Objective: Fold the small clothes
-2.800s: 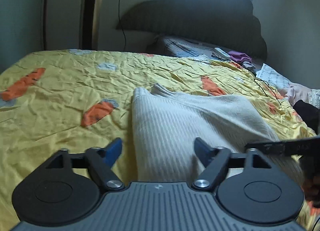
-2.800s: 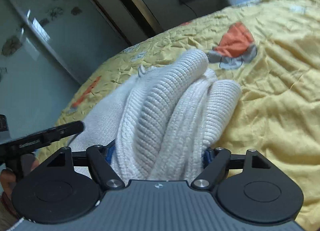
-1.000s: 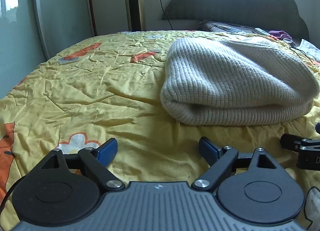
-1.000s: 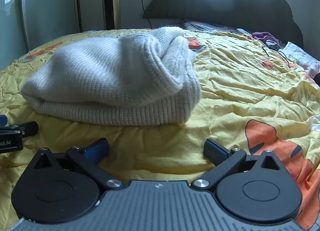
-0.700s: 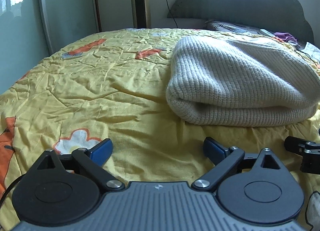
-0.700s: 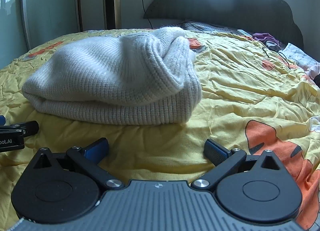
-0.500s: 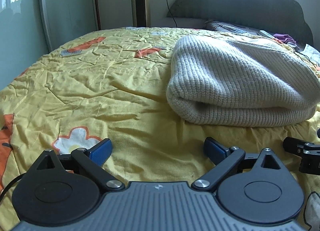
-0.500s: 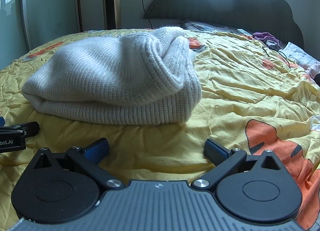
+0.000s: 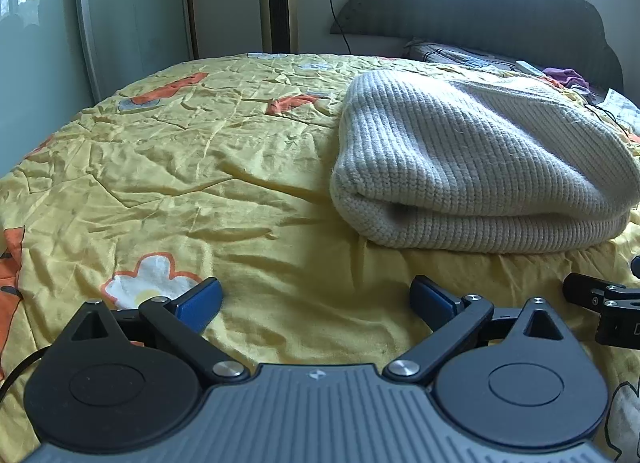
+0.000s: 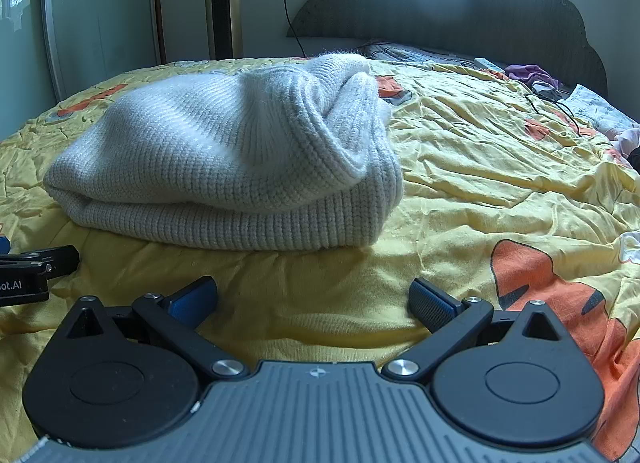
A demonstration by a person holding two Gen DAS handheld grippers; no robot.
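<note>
While a crumpled yellow quilt printed with orange and white cartoon shapes (image 9: pixel 168 167) stretched away beneath both tools, a folded cream ribbed-knit sweater (image 9: pixel 472 167) lay on it just ahead of them, touching neither. From the left gripper (image 9: pixel 316 299) the bundle sat forward and to the right; from the right gripper (image 10: pixel 314 297) it sat forward and to the left, so it lay between the two, its long axis running crosswise to their fingers. Neither tool looked clearly nearer. Both pairs of blue-padded fingers were spread wide and held nothing. The fold appeared finished, with a looser rolled flap on the sweater's right end (image 10: pixel 340 115). Its far side was hidden behind its own bulk, and each tool showed only as a cropped black tip in the other's view.
</note>
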